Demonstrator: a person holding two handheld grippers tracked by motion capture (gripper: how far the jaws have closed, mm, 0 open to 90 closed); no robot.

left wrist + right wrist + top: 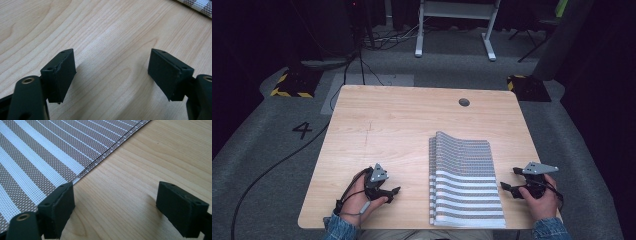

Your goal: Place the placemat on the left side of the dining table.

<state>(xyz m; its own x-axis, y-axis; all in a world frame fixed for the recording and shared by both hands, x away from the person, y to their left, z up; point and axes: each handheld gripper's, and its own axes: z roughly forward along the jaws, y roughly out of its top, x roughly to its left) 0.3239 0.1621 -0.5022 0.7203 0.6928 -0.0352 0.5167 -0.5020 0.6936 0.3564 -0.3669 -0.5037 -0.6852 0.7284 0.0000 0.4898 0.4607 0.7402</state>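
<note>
A striped brown-and-white woven mat (464, 182) lies folded on the wooden table (402, 120), right of centre, reaching the near edge. My left gripper (396, 191) rests low at the near left of the table, pointing right toward the mat, its jaws wide open over bare wood (112, 67). My right gripper (508, 179) sits just off the mat's right edge, pointing left, open with nothing between its pads. In the right gripper view the mat's stitched edge (100, 161) runs diagonally past the left pad (61, 202). A corner of the mat (200, 6) shows at the top right of the left gripper view.
A round cable hole (464, 102) sits near the table's far right. Beyond the table are floor cables (362, 50), a white desk frame (452, 30) and yellow-black striped bases (292, 82). The table's left half and far part are bare wood.
</note>
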